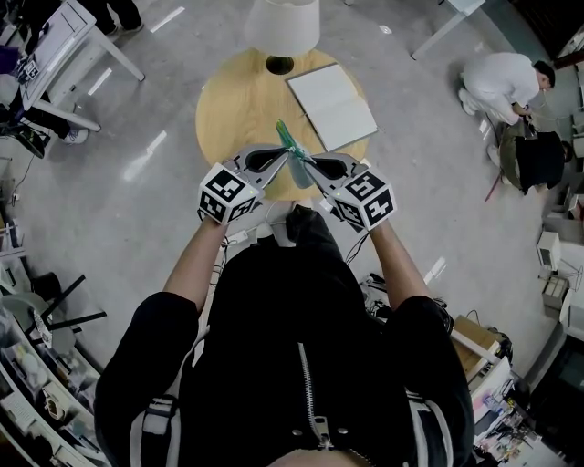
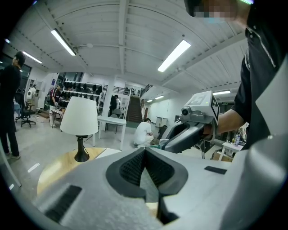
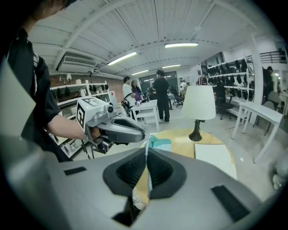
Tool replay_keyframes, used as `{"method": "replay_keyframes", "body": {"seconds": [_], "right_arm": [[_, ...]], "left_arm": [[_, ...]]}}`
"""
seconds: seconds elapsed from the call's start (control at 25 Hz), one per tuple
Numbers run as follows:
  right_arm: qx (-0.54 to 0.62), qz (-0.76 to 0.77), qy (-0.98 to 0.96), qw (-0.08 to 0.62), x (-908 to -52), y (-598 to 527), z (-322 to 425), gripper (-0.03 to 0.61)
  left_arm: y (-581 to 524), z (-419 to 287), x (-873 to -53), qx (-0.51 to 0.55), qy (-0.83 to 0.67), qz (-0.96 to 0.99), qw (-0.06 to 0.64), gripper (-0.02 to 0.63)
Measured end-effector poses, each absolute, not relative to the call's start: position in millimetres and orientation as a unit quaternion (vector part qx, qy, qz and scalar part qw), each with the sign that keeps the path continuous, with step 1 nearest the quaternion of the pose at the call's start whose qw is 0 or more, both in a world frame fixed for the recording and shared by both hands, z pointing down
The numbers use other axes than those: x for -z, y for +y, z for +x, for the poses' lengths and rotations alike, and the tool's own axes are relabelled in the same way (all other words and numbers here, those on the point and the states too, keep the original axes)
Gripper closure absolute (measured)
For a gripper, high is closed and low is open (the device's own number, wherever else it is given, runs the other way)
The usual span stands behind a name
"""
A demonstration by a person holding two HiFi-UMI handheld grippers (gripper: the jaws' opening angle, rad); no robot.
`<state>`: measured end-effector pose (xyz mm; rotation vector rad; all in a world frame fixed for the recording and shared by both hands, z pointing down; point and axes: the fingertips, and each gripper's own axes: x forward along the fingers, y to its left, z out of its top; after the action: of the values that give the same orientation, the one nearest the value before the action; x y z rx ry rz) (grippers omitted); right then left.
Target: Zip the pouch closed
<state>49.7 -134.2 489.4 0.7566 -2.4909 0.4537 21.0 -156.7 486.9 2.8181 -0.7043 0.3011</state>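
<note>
1. Thin teal fabric pouch (image 1: 292, 150) hangs mid-air at frame centre, over the round wooden table (image 1: 228, 105).
2. Right gripper (image 3: 146, 155) is clamped on its edge and left gripper (image 2: 145, 152) is pinched tight on the opposite end.
3. Risk: the thin edge slips free when pulled.

You stand at round wooden tabletop (image 1: 224, 100), 12 o'clock; white-shaded lamp (image 1: 283, 23) on dark base at its far edge. Grey glossy floor (image 1: 438, 182) all round you, light streaks reflected in it. White desk (image 1: 68, 41) at 10 o'clock. Person in white (image 1: 502, 82) crouches on floor at 2 o'clock. Cluttered shelving (image 1: 36, 365) at your 8 o'clock, boxes (image 1: 474, 342) at 4 o'clock. Overhead: white ribbed ceiling (image 2: 121, 40), long strip lights (image 2: 173, 55). Far end: racks of dark gear (image 2: 81, 87), staircase (image 2: 134, 110), white table (image 2: 110, 121).
</note>
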Motion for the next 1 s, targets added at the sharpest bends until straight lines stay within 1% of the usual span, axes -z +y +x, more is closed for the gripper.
{"method": "replay_keyframes", "body": {"seconds": [0.48, 1.0], "right_arm": [[-0.174, 0.281, -0.911, 0.245, -492, -131, 55, 0.565], [-0.174, 0.278, -0.915, 0.236, -486, -133, 48, 0.565]], "left_arm": [[-171, -1, -501, -0.111, -0.276, 0.945, 0.133, 0.611], [-180, -22, -500, -0.114, -0.290, 0.941, 0.133, 0.609]]}}
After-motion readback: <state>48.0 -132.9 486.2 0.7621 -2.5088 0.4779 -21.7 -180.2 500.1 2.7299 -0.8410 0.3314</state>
